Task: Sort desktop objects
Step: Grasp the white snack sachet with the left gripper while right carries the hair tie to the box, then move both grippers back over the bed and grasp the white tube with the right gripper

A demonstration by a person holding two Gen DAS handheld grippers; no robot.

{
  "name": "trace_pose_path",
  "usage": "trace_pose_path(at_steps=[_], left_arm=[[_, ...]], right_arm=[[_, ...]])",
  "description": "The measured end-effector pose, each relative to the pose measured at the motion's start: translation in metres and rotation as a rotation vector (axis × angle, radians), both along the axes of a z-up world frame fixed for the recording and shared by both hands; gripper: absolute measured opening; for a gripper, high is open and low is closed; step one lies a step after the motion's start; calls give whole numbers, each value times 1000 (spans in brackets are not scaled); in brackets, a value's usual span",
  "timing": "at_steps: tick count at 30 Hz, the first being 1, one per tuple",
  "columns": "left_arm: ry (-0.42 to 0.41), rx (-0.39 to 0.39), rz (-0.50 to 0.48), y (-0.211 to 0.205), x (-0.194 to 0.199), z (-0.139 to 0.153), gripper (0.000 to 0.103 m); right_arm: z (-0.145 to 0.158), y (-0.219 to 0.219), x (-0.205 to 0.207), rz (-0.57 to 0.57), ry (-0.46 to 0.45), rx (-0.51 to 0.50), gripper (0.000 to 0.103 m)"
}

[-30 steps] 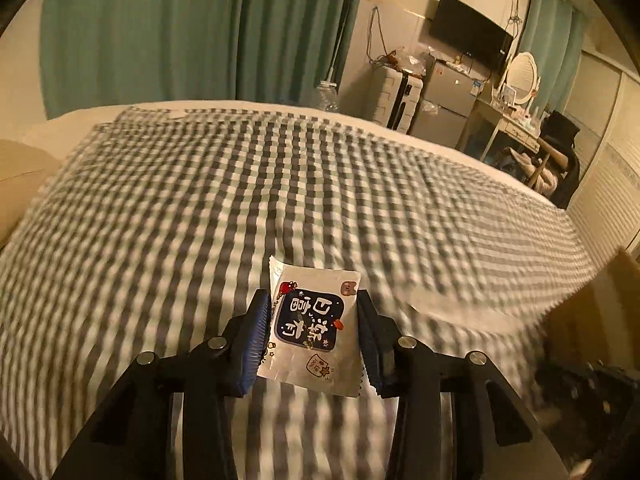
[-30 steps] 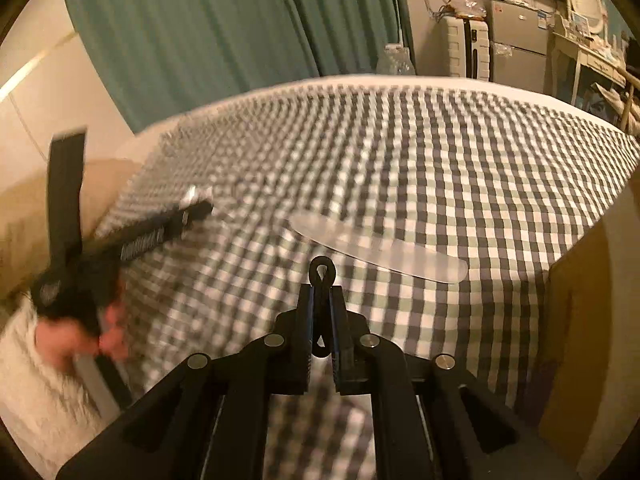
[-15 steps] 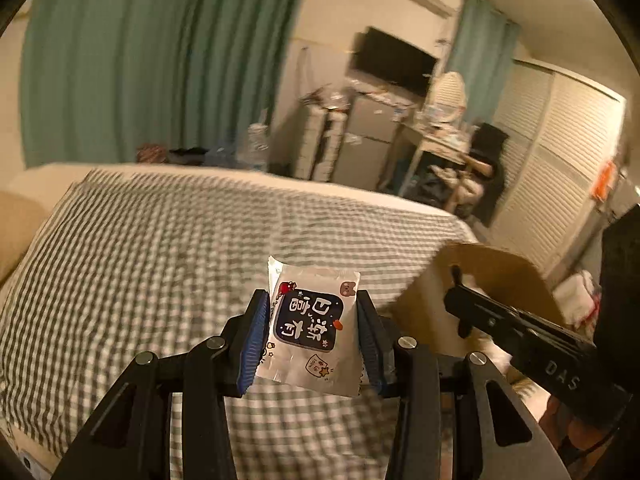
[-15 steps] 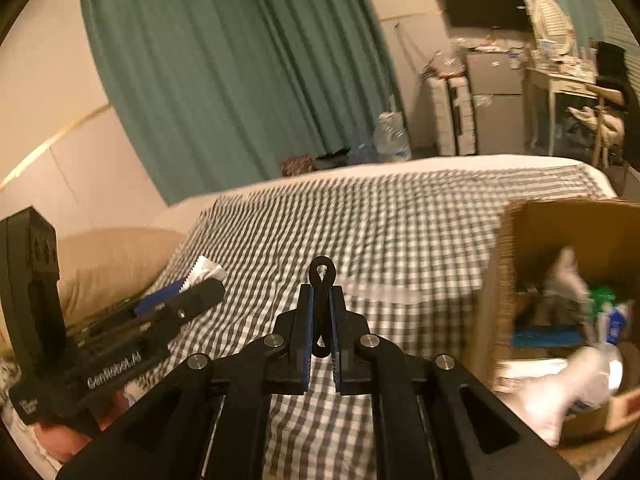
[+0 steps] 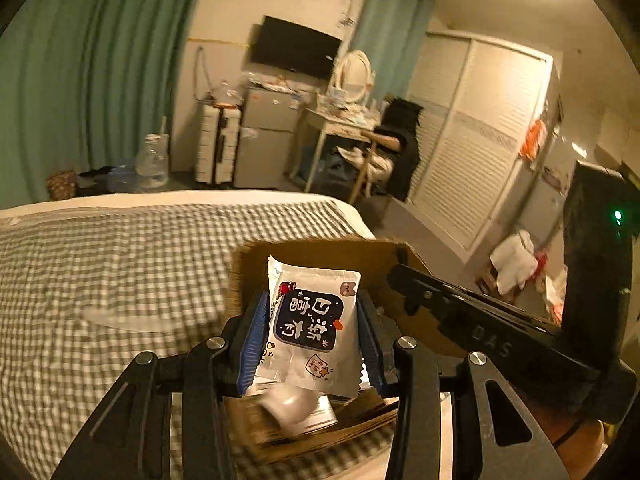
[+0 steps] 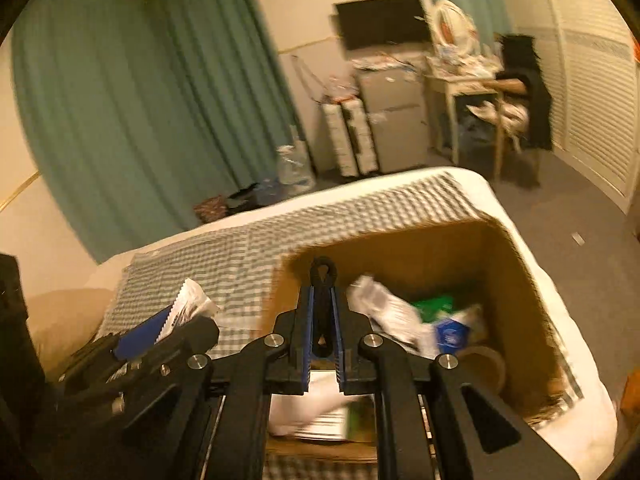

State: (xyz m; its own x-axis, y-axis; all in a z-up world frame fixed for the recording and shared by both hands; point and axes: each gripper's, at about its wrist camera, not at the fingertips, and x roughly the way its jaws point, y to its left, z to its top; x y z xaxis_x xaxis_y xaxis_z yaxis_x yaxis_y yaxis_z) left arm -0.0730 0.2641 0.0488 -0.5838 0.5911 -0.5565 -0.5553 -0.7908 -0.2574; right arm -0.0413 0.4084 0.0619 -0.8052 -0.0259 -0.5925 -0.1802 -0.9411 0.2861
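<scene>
Sorting step, carry phase: left gripper clamps a white snack packet between its blue-lined fingers, holding it upright in the air at the near rim of a cardboard box that sits on the checked bedspread. Right gripper is pinched on a small black looped clip, held above the same box.

Judged step in hand: delivery of both held items into the box. For a clean drop, each gripper ought to be brought over the open middle of the box, clear of the cardboard wall, then lowered somewhat before the jaws part; the packet is light and flat, so a high release could let it flutter onto the bedspread. The two tools sit close together, so staggered releases would avoid a knock. A long pale flat object lies on the bedspread beside the box; what it is cannot be told, and it appears not yet sorted.

Packet: glossy white foil pouch with serrated ends, a dark navy panel bearing white characters, and small cartoon motifs around it. It is gripped by its side edges and bows slightly. Box contents: white wrappers, a green item, a blue-labelled pack and what looks like a tape roll, all blurred.
</scene>
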Motion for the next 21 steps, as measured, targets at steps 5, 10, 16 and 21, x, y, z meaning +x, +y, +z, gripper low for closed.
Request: trace_pose_path(at_steps=[5,10,16,21], left_arm=[[-33,-41,-11,33,-7,-29,47],[-71,-77,15,34,-12,-49,80],[-70,-71,63,9,-11,-35,84],[-24,-59,143,-44,-2,-14,93]], right_arm=[[-20,31,4,-48,-33,-33,11],[-36,53,4,-97,-30,-95,60],[-34,49,7,-95,-26,-102,60],[-7,7,15,-9,30,-41,60]])
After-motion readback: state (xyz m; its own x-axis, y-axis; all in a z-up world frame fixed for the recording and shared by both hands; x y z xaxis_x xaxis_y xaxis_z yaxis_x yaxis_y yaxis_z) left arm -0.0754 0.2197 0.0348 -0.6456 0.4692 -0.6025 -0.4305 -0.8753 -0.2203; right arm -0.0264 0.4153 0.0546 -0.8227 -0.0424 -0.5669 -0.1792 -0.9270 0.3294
